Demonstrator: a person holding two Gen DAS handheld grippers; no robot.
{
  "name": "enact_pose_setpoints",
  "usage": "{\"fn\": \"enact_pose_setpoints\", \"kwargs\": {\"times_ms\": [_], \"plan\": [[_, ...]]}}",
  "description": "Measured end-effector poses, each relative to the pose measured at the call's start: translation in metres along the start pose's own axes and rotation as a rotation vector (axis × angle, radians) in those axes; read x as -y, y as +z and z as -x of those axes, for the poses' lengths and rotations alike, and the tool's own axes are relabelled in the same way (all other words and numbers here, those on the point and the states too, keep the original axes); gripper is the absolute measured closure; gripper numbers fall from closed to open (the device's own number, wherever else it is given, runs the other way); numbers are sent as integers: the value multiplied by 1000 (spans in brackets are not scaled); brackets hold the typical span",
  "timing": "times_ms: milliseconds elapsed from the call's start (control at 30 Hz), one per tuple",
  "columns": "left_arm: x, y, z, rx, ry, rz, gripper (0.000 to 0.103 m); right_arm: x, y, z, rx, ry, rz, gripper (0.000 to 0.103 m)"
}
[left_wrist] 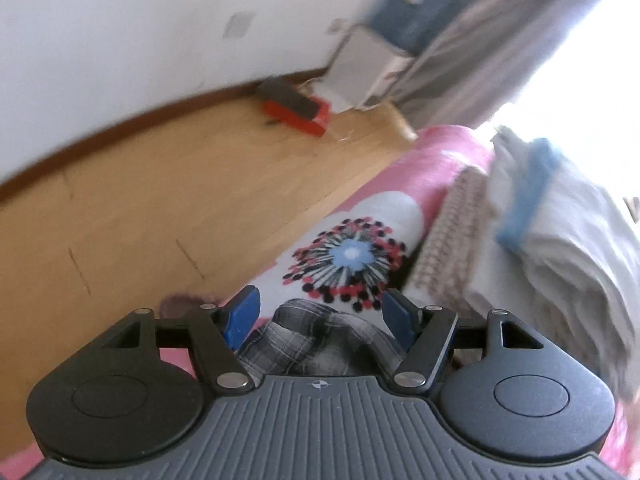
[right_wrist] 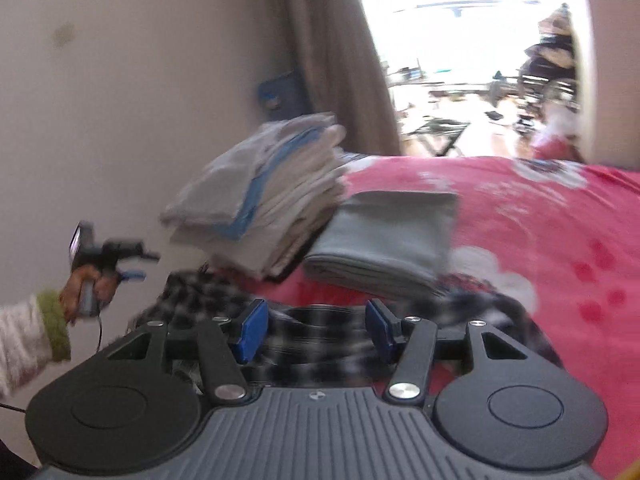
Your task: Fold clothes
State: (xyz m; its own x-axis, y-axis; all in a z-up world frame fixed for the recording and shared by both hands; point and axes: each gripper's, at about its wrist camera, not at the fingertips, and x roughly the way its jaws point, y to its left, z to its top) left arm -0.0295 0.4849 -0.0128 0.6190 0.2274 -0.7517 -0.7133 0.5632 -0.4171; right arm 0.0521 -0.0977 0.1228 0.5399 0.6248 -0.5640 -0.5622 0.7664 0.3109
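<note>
Partly done: a stack of folded clothes (right_wrist: pixel 276 196) and a folded grey cloth (right_wrist: pixel 384 240) sit mid-frame on the pink bedspread (right_wrist: pixel 560 220), while the plaid garment (right_wrist: pixel 312 344) lies unfolded at lower centre, under the released left gripper (left_wrist: pixel 320 312) and right gripper (right_wrist: pixel 316 326).

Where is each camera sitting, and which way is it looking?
Left wrist: sits on the left gripper, looking down past the bed edge to the wooden floor; only its own blue fingers show.
Right wrist: sits on the right gripper, looking across the bed to the curtain; the left hand and sleeve show.
Shared: plaid cloth, folded stack, bed.
</note>
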Motion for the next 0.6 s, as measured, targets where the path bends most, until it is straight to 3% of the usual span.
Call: {"fn": "enact_pose_setpoints", "kwargs": {"times_ms": [167,300,433,533,600], "plan": [[47,-42,37,19,-35,-317,35,31,-34,63,121,-71,-160,46],[104,-99,71,-30,-202,-600,35,43,-59,75,131,-91,-214,47],[158,-174,101,-90,-397,-917,34,49,-87,66,91,-69,-268,49],[187,-237,115,-183,-513,-1132,34,53,-112,47,-32,40,-367,49],[195,-276,118,-255,-579,-1233,34,52,-133,37,-113,57,-398,49]]}}
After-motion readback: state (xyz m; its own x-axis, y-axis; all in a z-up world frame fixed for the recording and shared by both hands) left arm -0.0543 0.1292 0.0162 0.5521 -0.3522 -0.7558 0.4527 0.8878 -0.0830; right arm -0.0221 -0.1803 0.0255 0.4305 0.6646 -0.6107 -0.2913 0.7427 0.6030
